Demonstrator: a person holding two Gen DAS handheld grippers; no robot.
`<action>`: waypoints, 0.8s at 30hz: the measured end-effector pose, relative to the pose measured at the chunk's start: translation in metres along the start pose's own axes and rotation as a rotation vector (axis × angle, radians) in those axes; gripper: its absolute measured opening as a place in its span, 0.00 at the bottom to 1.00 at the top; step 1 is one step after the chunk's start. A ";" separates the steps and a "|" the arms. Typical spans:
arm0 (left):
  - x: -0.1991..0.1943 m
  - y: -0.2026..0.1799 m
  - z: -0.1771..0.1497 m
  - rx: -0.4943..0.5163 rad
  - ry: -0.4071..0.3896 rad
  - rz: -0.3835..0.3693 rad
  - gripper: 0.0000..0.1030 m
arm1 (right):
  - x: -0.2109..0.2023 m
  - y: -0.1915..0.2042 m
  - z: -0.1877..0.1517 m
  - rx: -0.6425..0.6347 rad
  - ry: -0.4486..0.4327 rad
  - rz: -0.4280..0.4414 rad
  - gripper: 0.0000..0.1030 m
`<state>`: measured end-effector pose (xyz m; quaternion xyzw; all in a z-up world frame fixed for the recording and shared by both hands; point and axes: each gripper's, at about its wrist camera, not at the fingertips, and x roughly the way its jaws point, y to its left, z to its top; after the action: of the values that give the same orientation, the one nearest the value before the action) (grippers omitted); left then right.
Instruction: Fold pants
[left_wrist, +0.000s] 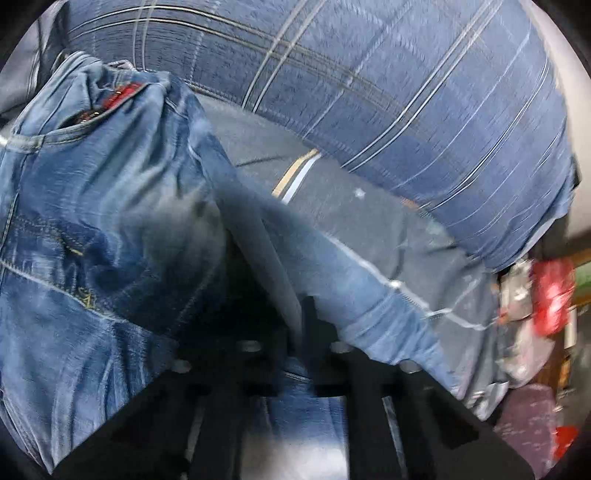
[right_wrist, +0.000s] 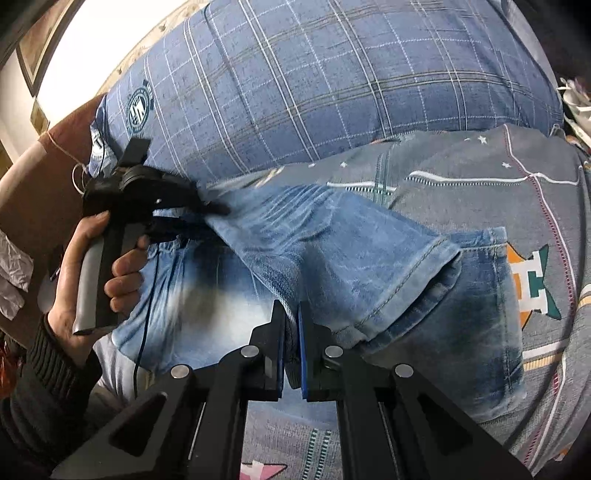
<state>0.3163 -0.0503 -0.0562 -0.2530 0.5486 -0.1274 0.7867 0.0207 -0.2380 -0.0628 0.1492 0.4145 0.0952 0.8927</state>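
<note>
On bedsheet (right_wrist: 535, 192), jeans (right_wrist: 332, 251) leg edge pinched by right hand-held gripper (right_wrist: 291, 314)

Faded blue jeans (right_wrist: 332, 251), leg folded over, on bedspread

ahead of right tool: plaid pillow (right_wrist: 332, 85) blocks | right of it: bare bedsheet (right_wrist: 546, 206), free | left: left tool (right_wrist: 218, 210), hand (right_wrist: 92, 273)

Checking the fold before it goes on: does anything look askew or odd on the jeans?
The jeans lie unevenly: one leg crosses the other at a slant, so its hem sits short of and tilted to the hem beneath. Both tools, left tool and right tool, are shut on the denim. No damage shows.
</note>
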 end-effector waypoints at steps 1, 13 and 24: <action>-0.010 0.001 0.000 -0.005 -0.027 -0.023 0.04 | -0.002 0.000 0.001 0.003 -0.012 0.001 0.04; -0.070 0.016 -0.023 -0.024 -0.169 -0.287 0.04 | -0.032 -0.007 0.011 0.032 -0.196 -0.001 0.04; -0.064 0.058 -0.084 -0.127 -0.130 -0.248 0.04 | -0.024 0.004 -0.038 0.054 -0.069 -0.047 0.04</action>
<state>0.2104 0.0071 -0.0587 -0.3759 0.4679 -0.1719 0.7812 -0.0241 -0.2340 -0.0679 0.1666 0.3892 0.0575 0.9041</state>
